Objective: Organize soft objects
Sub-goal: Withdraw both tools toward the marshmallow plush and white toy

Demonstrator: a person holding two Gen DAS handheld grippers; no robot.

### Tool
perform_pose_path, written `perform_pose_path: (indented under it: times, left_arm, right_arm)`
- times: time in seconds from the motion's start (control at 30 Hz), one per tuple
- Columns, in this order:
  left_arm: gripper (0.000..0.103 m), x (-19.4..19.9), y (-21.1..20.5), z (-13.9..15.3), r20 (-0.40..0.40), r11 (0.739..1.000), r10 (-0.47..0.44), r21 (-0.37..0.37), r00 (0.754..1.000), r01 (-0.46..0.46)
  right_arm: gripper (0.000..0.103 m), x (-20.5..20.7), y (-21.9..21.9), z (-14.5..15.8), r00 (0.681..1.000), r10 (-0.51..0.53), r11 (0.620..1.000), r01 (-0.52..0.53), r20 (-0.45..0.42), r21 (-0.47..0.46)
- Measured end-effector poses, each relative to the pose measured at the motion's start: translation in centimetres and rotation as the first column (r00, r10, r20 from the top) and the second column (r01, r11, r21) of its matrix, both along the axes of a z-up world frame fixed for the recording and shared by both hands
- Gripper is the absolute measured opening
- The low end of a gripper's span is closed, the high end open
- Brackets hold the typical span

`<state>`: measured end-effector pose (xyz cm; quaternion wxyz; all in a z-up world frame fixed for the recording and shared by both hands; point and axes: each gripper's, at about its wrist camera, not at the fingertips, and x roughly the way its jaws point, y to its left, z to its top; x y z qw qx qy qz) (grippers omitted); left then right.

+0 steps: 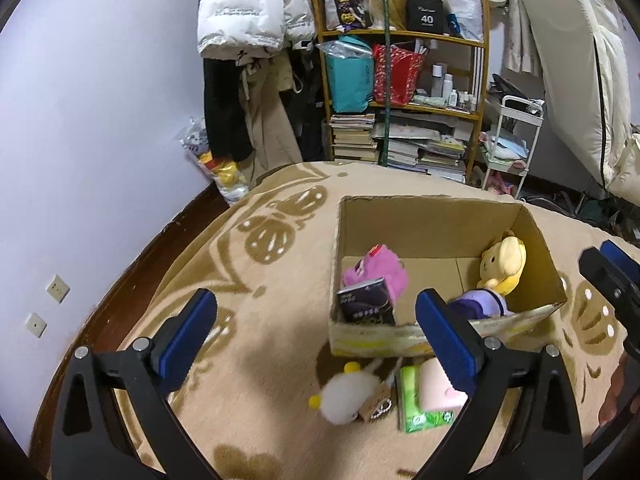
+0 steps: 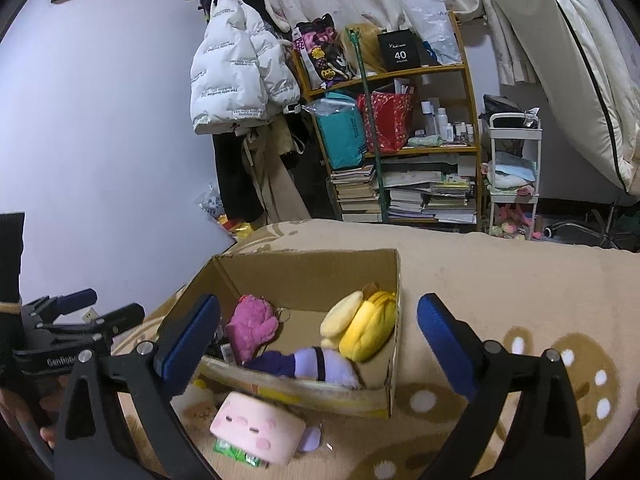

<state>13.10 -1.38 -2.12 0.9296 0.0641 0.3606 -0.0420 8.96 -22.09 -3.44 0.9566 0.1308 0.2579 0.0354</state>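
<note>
An open cardboard box [image 1: 436, 212] stands on a beige patterned blanket; it also shows in the right wrist view [image 2: 304, 268]. Inside lie a yellow-headed doll in purple [image 1: 502, 268] [image 2: 360, 328], a pink plush [image 1: 376, 268] [image 2: 252, 324] and a dark packet [image 1: 366, 304]. In front of the box lie a white fluffy toy [image 1: 348, 396], a green tissue pack [image 1: 420, 412] and a pink square plush [image 1: 434, 392] [image 2: 256, 428]. My left gripper [image 1: 316, 340] is open and empty above these. My right gripper [image 2: 320, 344] is open and empty, near the box's front wall.
The blanket [image 1: 256, 320] covers a bed beside a lilac wall [image 1: 100, 120]. Behind stand a cluttered wooden shelf [image 1: 404, 80] with books and bags, hanging coats [image 1: 248, 20], a white trolley [image 1: 512, 140] and a propped mattress [image 1: 580, 60].
</note>
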Motion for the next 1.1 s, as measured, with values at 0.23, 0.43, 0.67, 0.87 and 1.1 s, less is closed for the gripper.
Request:
perform_pose_path:
  times: [0.23,0.43,0.67,0.87,1.1]
  left_arm:
    - [0.099,-1.2,2.2,-0.2,-0.052,0.999,0.037,-0.015,0.998,-0.038]
    - [0.099,-2.6,3.0,-0.8,-0.090,0.999,0.045,0.005,0.995,-0.044]
    - [0.099,-2.5,3.0,-1.9,-0.147,0.999,0.029,0.016,0.989,-0.027]
    - [0.099,-1.0,3.1,-3.7,-0.212,0.999,0.036,0.010,0.976,-0.035]
    - [0.099,0.9,2.8,-5.1,-0.274,0.999,0.038,-0.012,0.961,-0.043]
  right_arm:
    - [0.103,-2.2,0.7,0.7,1.000,0.006,0.999,-0.006,-0.013,-0.040]
    - [0.103,-3.4,1.8,0.4,0.999,0.029,0.998,-0.032,-0.043,-0.054]
    - [0.103,-3.7,3.1,-0.7,0.995,0.054,0.996,-0.060,-0.085,-0.073]
    - [0.103,-2.8,4.0,-2.2,0.990,0.071,0.993,-0.082,-0.126,-0.081]
    - [0.103,-1.2,4.9,-4.3,0.980,0.087,0.990,-0.105,-0.181,-0.091]
